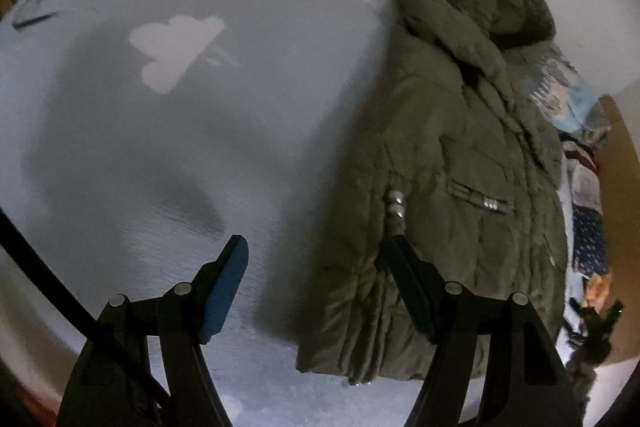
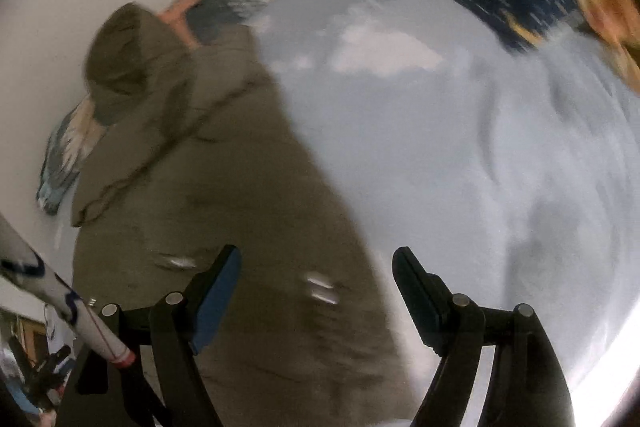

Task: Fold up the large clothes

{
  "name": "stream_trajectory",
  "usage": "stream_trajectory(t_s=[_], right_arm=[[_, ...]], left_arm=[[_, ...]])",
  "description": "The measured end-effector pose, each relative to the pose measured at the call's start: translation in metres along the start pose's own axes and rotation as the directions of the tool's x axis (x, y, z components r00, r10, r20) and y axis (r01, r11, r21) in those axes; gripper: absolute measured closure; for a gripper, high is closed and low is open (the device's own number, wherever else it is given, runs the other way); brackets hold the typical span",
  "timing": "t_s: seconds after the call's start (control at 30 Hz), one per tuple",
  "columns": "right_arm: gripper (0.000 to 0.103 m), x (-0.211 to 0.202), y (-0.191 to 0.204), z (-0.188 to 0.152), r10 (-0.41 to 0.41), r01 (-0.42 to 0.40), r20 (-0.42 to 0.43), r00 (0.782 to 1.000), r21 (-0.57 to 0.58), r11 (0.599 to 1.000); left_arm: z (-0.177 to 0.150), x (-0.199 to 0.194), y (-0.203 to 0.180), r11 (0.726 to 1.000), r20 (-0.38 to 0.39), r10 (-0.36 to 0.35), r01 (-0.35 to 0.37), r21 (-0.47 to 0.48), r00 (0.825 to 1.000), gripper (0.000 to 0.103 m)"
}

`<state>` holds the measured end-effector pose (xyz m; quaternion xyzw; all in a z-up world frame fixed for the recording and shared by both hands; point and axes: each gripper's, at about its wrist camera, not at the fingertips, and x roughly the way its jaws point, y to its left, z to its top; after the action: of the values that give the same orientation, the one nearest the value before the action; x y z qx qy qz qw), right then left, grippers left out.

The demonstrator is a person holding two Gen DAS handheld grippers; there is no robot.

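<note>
Left wrist view shows your left gripper (image 1: 316, 247) with fingers apart and empty above the pale blue cloud-print bedsheet (image 1: 240, 147), beside the olive quilted hooded jacket (image 1: 460, 167) lying folded; your right gripper (image 2: 318, 255) hangs likewise spread over the jacket's edge.

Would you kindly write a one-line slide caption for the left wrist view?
Open left gripper above a folded olive hooded jacket lying on a pale blue cloud-print bedsheet.

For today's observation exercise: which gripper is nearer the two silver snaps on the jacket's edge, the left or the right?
Probably the left, though views are hard to compare. The left gripper is open, one fingertip just below the snaps. The right gripper, also open, hovers over the jacket, snaps between its fingers.
</note>
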<state>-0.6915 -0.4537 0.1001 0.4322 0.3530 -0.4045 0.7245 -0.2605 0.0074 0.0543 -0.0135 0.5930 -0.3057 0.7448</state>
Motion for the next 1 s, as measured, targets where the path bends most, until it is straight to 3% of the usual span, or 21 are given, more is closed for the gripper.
stream_trajectory(t_s=[0.07, 0.23, 0.27, 0.3, 0.37, 0.43, 0.53, 0.67, 0.87, 0.93, 1.0], right_arm=[[0.02, 0.003, -0.023, -0.01, 0.015, -0.013, -0.033, 0.999, 0.046, 0.999], [0.02, 0.016, -0.048, -0.039, 0.209, -0.19, -0.111, 0.972, 0.159, 0.969], [0.021, 0.016, -0.048, -0.044, 0.242, -0.222, -0.11, 0.964, 0.17, 0.96], [0.023, 0.017, -0.045, -0.048, 0.274, -0.253, -0.115, 0.955, 0.169, 0.953], [0.049, 0.019, -0.034, -0.055, 0.325, -0.307, -0.144, 0.935, 0.136, 0.942], [0.075, 0.018, -0.016, -0.063, 0.281, -0.275, -0.144, 0.949, 0.061, 0.96], [0.083, 0.008, -0.006, -0.069, 0.219, -0.219, -0.099, 0.971, 0.011, 0.976], [0.088, -0.015, 0.011, -0.082, 0.145, -0.147, -0.04, 0.989, -0.075, 0.986], [0.089, -0.045, 0.004, -0.113, 0.134, -0.137, -0.041, 0.99, -0.096, 0.986], [0.086, -0.05, 0.002, -0.12, 0.118, -0.122, -0.049, 0.992, -0.094, 0.988], [0.072, -0.049, -0.005, -0.122, 0.103, -0.106, -0.063, 0.993, -0.057, 0.993]], left_arm=[[-0.003, 0.006, 0.0, 0.999, -0.031, -0.049, 0.049, -0.008, 0.998, 0.031], [-0.012, 0.023, -0.012, 0.996, -0.083, -0.091, 0.092, 0.007, 0.992, 0.034], [-0.014, 0.023, -0.019, 0.994, -0.085, -0.102, 0.105, 0.035, 0.991, 0.038], [-0.016, 0.023, -0.028, 0.991, -0.084, -0.105, 0.111, 0.07, 0.991, 0.053], [-0.022, 0.022, -0.04, 0.988, -0.058, -0.051, 0.059, 0.142, 0.997, 0.067], [-0.026, 0.02, -0.05, 0.982, -0.026, -0.006, 0.011, 0.188, 1.0, 0.076], [-0.035, 0.012, -0.057, 0.971, 0.02, 0.038, -0.042, 0.236, 0.999, 0.081], [-0.044, 0.001, -0.055, 0.965, 0.029, 0.059, -0.064, 0.254, 0.998, 0.082], [-0.059, -0.014, -0.043, 0.968, 0.012, 0.068, -0.069, 0.242, 0.998, 0.081], [-0.056, -0.018, -0.04, 0.97, 0.042, 0.095, -0.102, 0.223, 0.995, 0.063], [-0.045, -0.03, -0.043, 0.969, 0.119, 0.127, -0.149, 0.197, 0.985, 0.05]])
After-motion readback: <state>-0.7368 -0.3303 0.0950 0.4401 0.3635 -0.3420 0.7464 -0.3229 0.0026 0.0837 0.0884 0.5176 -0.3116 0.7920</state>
